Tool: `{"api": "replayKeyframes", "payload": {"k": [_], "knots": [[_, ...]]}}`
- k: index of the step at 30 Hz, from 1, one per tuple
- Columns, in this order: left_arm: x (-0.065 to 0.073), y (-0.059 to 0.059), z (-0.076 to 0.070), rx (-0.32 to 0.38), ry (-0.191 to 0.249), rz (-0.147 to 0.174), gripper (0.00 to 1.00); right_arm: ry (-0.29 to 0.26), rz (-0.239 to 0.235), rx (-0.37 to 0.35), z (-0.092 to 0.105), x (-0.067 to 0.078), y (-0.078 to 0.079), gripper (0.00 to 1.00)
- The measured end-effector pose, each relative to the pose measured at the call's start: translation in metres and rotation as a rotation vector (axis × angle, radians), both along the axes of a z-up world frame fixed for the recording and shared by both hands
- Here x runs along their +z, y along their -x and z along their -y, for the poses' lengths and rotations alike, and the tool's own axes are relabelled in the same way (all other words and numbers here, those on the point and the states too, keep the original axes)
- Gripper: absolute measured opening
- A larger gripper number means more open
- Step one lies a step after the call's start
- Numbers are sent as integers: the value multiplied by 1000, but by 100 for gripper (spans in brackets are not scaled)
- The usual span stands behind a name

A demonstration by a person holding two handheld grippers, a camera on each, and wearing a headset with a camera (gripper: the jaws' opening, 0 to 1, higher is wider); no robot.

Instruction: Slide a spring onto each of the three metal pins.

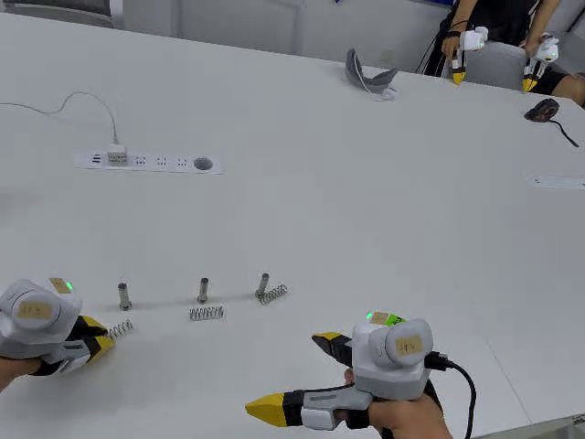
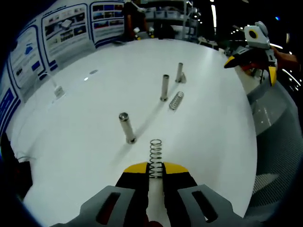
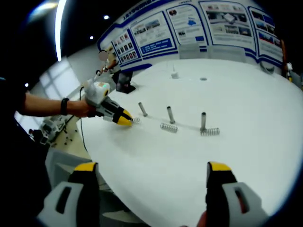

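- The left gripper (image 1: 103, 340) is seen low at the left of the head view, on a white table (image 1: 366, 210), with its yellow-tipped jaws closed on the near end of a held spring (image 1: 120, 328)
- In the left gripper view, the held spring is seen projecting forward from between the closed tips, with its free end pointing past the base of the left pin (image 1: 123, 296)
- The left pin is stood upright just beyond and beside the held spring; no contact between the two can be made out
- The middle pin (image 1: 203, 291) and the right pin (image 1: 263, 284) are stood upright in the same row, spaced apart, and all three pins are bare
- A middle spring (image 1: 207, 313) is laid flat on the table just in front of the middle pin, apart from it
- A right spring (image 1: 272, 294) is laid at a slant just beside the base of the right pin; whether it touches cannot be told
- The right gripper (image 1: 285, 375) is held at the bottom of the head view, near the table's front edge and well apart from the pins, with its jaws spread wide and nothing between them
- Farther back on the table, a white power strip (image 1: 146, 162) is laid flat, with a plug (image 1: 116, 154) and a cable (image 1: 64, 102) attached
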State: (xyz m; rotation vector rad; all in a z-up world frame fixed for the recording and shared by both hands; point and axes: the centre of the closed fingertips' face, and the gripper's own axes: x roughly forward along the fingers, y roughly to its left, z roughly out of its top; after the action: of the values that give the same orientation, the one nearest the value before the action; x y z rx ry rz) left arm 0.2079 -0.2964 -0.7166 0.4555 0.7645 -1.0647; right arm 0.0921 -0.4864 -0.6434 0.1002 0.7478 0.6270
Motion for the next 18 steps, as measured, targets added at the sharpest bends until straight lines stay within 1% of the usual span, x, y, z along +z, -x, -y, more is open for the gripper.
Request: {"api": "replayKeyframes", "payload": {"k": [11,14,18], "knots": [[26,3,-8,12,40,36,10,-18,-6,32,-11,0,0,94],[33,7,-10,7,46,50,10,-22,-4,39,-13,0,-1,93],[41,13,-11,0,60,56,10,-32,-4,43,-16,0,0,92]]}}
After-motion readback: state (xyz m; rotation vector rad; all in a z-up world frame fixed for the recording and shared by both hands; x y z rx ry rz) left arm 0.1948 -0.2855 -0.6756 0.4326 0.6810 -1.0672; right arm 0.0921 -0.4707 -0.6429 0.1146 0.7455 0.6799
